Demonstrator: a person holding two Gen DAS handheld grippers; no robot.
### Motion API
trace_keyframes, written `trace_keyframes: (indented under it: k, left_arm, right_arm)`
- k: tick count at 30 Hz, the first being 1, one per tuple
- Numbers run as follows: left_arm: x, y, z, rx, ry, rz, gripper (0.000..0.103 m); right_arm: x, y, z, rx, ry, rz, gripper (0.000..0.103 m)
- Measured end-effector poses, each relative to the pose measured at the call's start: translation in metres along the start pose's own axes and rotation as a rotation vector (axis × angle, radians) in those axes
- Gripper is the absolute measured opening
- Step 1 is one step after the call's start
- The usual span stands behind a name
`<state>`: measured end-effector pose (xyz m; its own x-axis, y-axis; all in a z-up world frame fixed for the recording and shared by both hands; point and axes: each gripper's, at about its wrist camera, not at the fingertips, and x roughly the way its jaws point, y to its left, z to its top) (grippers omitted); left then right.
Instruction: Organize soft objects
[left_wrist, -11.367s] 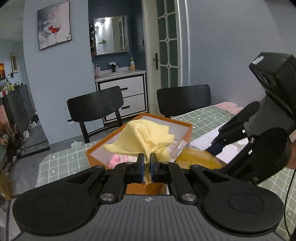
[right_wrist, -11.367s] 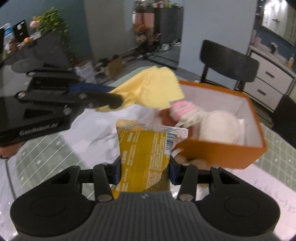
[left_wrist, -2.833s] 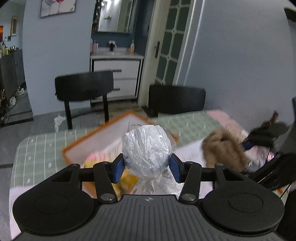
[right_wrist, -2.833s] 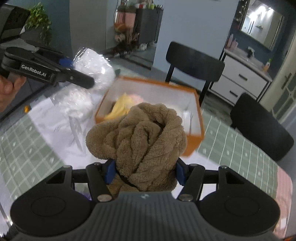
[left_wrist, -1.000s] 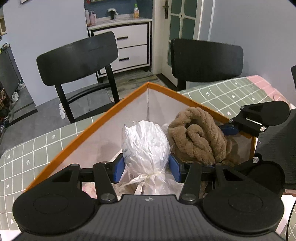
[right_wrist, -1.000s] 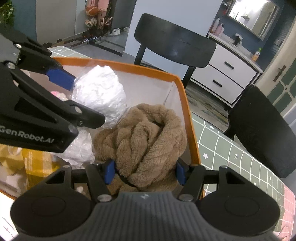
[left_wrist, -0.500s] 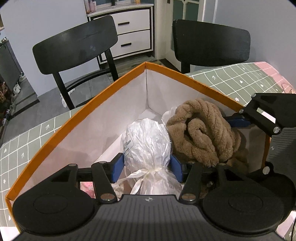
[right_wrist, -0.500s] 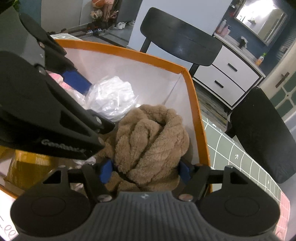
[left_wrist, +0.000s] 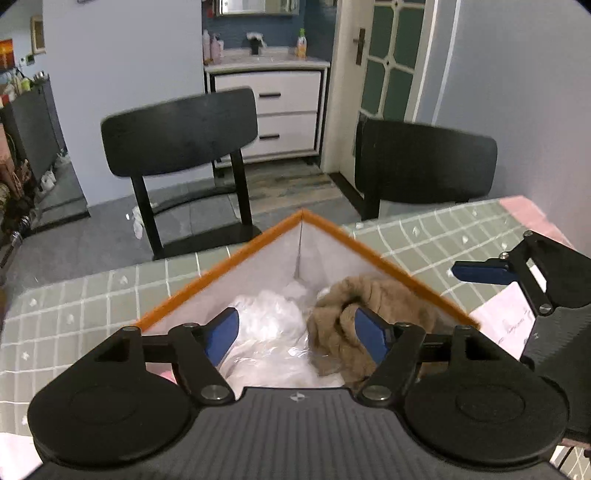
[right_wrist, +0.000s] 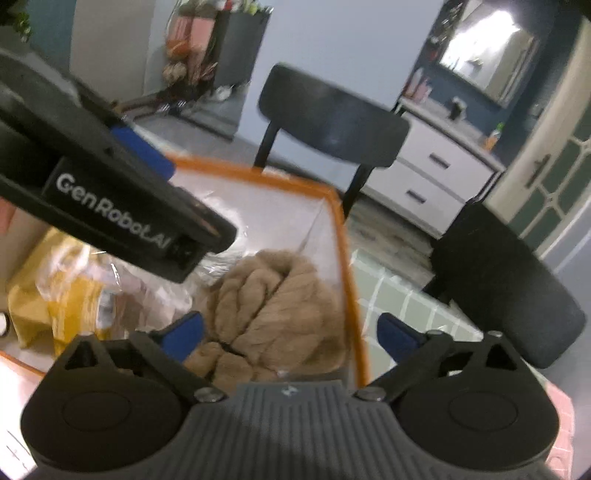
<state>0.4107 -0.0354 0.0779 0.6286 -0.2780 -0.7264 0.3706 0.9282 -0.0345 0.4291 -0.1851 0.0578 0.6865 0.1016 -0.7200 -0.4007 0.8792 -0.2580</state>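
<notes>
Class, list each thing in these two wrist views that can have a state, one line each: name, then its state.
left gripper: open, jaws just widened, nothing pressed between them
right gripper: open, jaws just widened, pads clear of the towel
brown towel: bundled, lying in the box
white plastic bag: crumpled, lying in the box beside the towel
yellow packet: lying in the box
orange box: open-topped, partly filled

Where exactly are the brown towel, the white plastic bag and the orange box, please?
brown towel (right_wrist: 273, 310), right wrist view, middle of its folds
white plastic bag (left_wrist: 271, 325), left wrist view, crinkled top
orange box (left_wrist: 214, 275), left wrist view, left rim
</notes>
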Motion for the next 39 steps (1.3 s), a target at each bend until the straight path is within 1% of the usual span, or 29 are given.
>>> trace_keyframes:
  k: [3, 6, 7, 9, 12, 15, 17, 21, 22, 24, 27, 29, 32, 35, 37, 39]
  left_arm:
    - [-0.019, -0.003, 0.007, 0.0, -0.048, 0.013, 0.085]
    - [-0.039, -0.005, 0.01, -0.018, -0.089, 0.009, 0.085]
    - [-0.046, -0.004, 0.01, -0.029, -0.104, 0.009, 0.087]
    - [-0.06, -0.002, 0.005, -0.053, -0.141, 0.016, 0.089]
    - [-0.074, -0.002, -0.002, -0.053, -0.169, 0.047, 0.089]
    - [-0.086, -0.001, -0.01, -0.066, -0.19, 0.069, 0.094]
    - [-0.093, -0.002, -0.017, -0.088, -0.201, 0.102, 0.097]
    - [-0.095, -0.009, -0.032, -0.112, -0.171, 0.235, 0.098]
    - [-0.093, -0.011, -0.036, -0.117, -0.171, 0.256, 0.098]
    - [-0.087, -0.013, -0.043, -0.137, -0.15, 0.285, 0.098]
    - [-0.076, -0.012, -0.055, -0.174, -0.111, 0.286, 0.098]
    - [-0.078, -0.009, -0.062, -0.207, -0.132, 0.297, 0.098]
    - [-0.08, -0.006, -0.07, -0.24, -0.147, 0.316, 0.098]
    - [-0.084, -0.005, -0.077, -0.239, -0.162, 0.337, 0.098]
    - [-0.085, -0.007, -0.083, -0.235, -0.174, 0.333, 0.098]
    - [-0.082, -0.009, -0.087, -0.222, -0.166, 0.327, 0.098]
  right_arm:
    - [-0.021, -0.01, 0.007, 0.039, -0.026, -0.006, 0.099]
    - [-0.04, -0.019, 0.012, 0.089, -0.044, 0.0, 0.099]
    - [-0.047, -0.022, 0.013, 0.105, -0.054, 0.001, 0.099]
    - [-0.058, -0.027, 0.014, 0.139, -0.071, 0.005, 0.099]
    - [-0.072, -0.03, 0.011, 0.187, -0.088, 0.03, 0.099]
    - [-0.083, -0.028, 0.008, 0.215, -0.103, 0.054, 0.099]
    - [-0.09, -0.027, 0.006, 0.238, -0.115, 0.068, 0.1]
    - [-0.102, -0.022, 0.002, 0.295, -0.12, 0.075, 0.1]
    - [-0.103, -0.019, 0.002, 0.298, -0.123, 0.072, 0.1]
    - [-0.106, -0.011, -0.001, 0.298, -0.124, 0.037, 0.1]
    - [-0.104, 0.002, -0.007, 0.278, -0.101, -0.024, 0.1]
    - [-0.103, 0.007, -0.011, 0.284, -0.111, -0.035, 0.1]
    - [-0.102, 0.009, -0.017, 0.296, -0.121, -0.04, 0.1]
    - [-0.099, 0.008, -0.024, 0.318, -0.129, -0.045, 0.1]
    - [-0.096, 0.007, -0.029, 0.346, -0.129, -0.037, 0.1]
    - [-0.092, 0.008, -0.033, 0.358, -0.125, -0.027, 0.1]
